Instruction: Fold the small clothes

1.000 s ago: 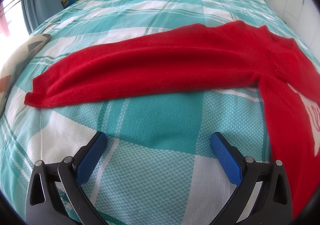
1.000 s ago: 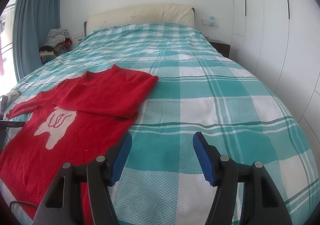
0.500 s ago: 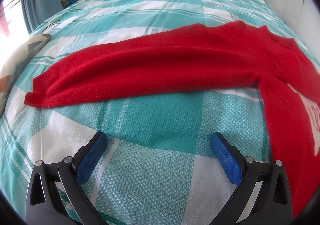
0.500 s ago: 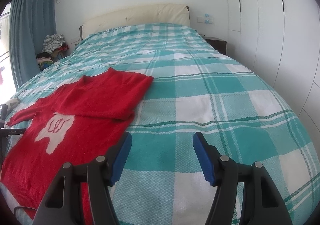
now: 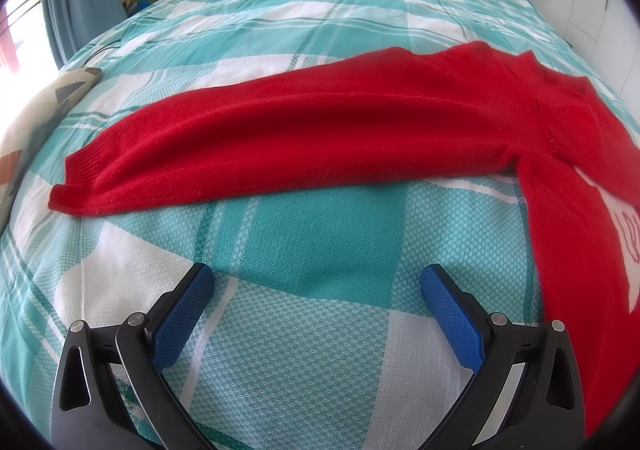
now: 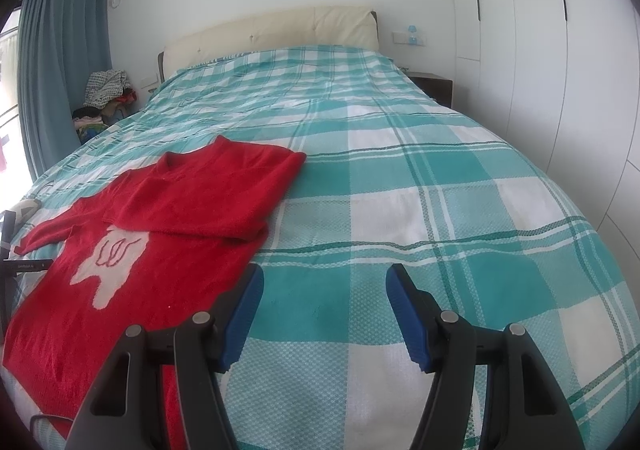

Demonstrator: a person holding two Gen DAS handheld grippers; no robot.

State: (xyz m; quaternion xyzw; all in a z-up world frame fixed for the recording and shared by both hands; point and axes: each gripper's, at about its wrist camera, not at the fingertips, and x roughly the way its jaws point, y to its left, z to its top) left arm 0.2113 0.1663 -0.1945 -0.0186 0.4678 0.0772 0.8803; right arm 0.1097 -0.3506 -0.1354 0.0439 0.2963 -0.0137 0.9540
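Nearby, the left tongs (image 5: pixel 318 304) and right tongs (image 6: pixel 325 304) gape wide, empty, above a teal plaid bed (image 6: pixel 420 178). Beyond lies a red sweater (image 6: pixel 168 234), one sleeve (image 5: pixel 280 138) outstretched, the other folded across its white motif (image 6: pixel 110 262); no legible writing.

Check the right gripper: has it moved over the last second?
Yes. The right gripper has backed away and turned slightly right: against the headboard, the red sweater sits lower and further left, and more wardrobe shows.
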